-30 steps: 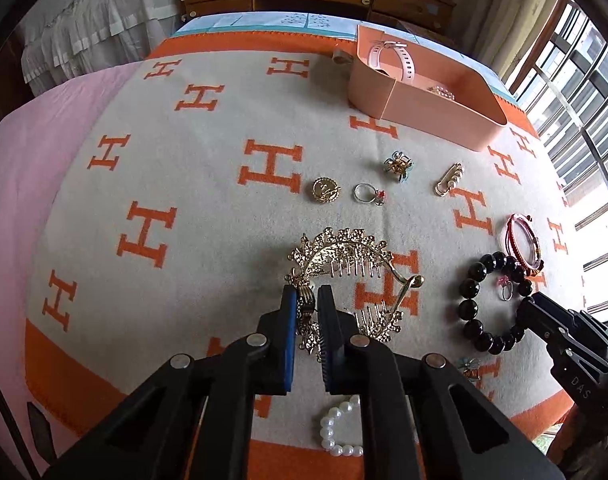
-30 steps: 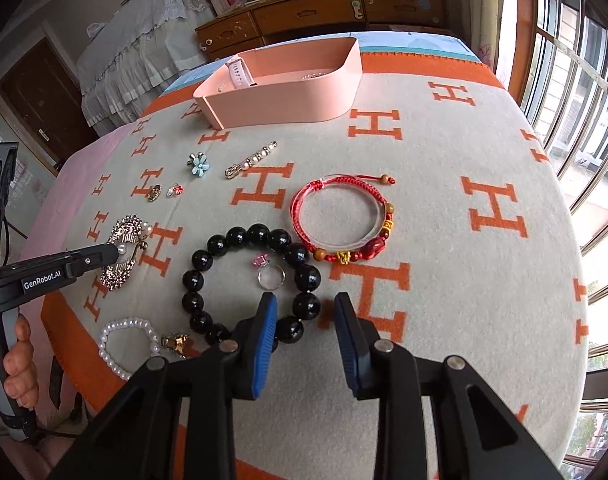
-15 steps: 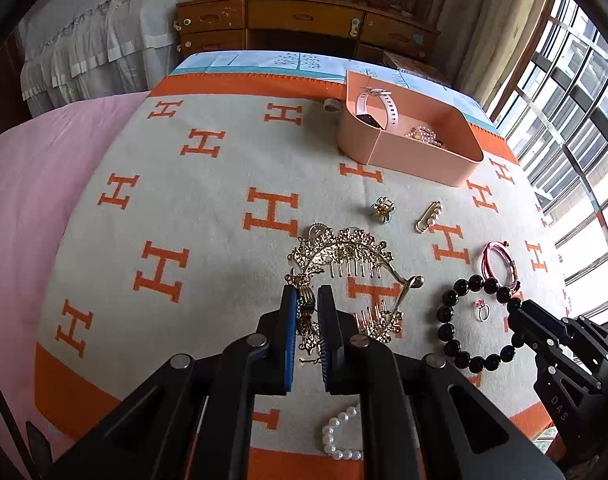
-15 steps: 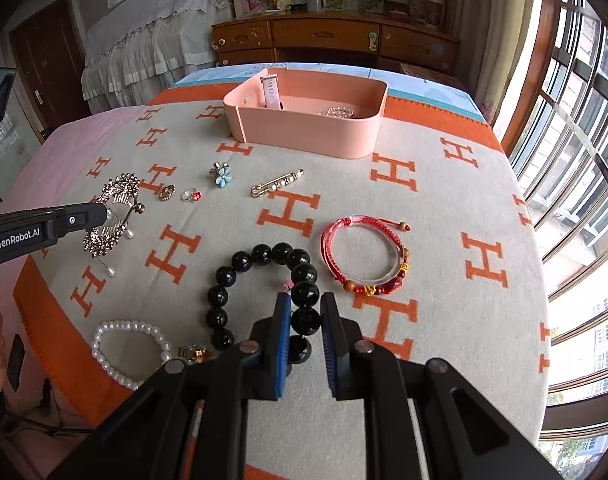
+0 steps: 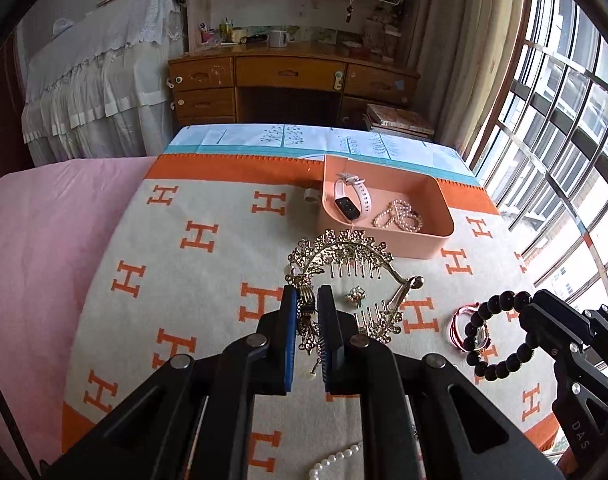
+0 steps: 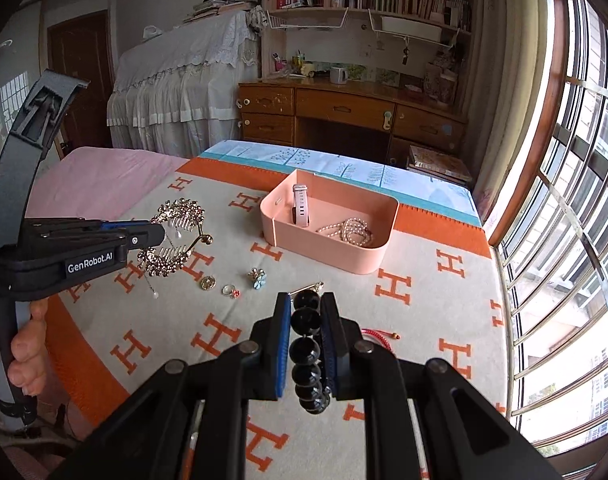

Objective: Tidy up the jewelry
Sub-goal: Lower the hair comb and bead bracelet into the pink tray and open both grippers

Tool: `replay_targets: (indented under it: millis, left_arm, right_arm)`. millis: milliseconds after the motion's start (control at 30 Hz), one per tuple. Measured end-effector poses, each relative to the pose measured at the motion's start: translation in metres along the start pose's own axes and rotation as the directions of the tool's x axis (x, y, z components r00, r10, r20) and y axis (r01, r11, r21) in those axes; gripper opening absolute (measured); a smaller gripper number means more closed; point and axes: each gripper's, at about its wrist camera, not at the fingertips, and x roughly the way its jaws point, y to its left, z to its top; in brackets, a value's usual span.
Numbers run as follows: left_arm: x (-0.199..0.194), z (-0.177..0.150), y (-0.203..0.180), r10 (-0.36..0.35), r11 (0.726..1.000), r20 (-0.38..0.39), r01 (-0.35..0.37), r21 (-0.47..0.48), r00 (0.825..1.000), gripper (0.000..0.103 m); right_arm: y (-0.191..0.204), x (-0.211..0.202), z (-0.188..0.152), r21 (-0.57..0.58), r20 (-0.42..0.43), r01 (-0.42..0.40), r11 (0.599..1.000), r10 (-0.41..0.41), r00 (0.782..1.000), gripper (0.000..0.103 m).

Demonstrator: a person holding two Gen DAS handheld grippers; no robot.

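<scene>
My left gripper (image 5: 307, 300) is shut on a gold hair comb tiara (image 5: 344, 256) and holds it lifted above the blanket; it also shows in the right wrist view (image 6: 171, 236). My right gripper (image 6: 306, 304) is shut on a black bead bracelet (image 6: 306, 344), lifted too, also visible in the left wrist view (image 5: 492, 332). A pink box (image 6: 328, 246) lies ahead, holding a pink watch (image 5: 350, 200) and a pearl strand (image 5: 398, 218).
On the H-pattern blanket (image 6: 424, 280) lie a gold brooch (image 6: 207, 282), a ring (image 6: 228, 290), a flower clip (image 6: 257, 278), a pearl pin (image 6: 308, 287), a red cord bracelet (image 6: 378, 336) and a pearl bracelet (image 5: 336, 460). A wooden desk (image 6: 344, 116) stands behind; windows on the right.
Both grippers have risen with their pieces: the tiara and the black bead bracelet are off the blanket. The right gripper went from open around the beads to shut on them.
</scene>
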Motion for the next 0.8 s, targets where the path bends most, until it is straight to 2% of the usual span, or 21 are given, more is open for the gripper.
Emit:
replay_targets:
  millis: [233,400,567,800]
  left_arm:
    - [0.006,0.041,-0.019,0.01,0.999,0.048,-0.012,0.048,0.999,0.008]
    - [0.03,0.073,-0.029,-0.002,0.998,0.045,-0.001,0.065,0.999,0.008]
    - [0.067,0.099,-0.04,-0.048,0.995,0.003,0.048,0.089,0.999,0.008]
    - [0.133,0.11,-0.058,-0.053,0.989,-0.072,0.062,0.132,0.996,0.008]
  right_arm:
    - [-0.015,0.006,0.041,-0.006,0.058,0.03,1.0,-0.029,0.998,0.015]
    - [-0.03,0.022,0.069,0.002,0.069,0.051,0.999,-0.051,0.996,0.015]
    - [-0.051,0.05,0.097,0.059,0.05,0.038,0.998,-0.041,0.998,0.015]
    - [-0.079,0.105,0.118,0.154,-0.022,0.007,0.988,-0.004,1.0,0.015]
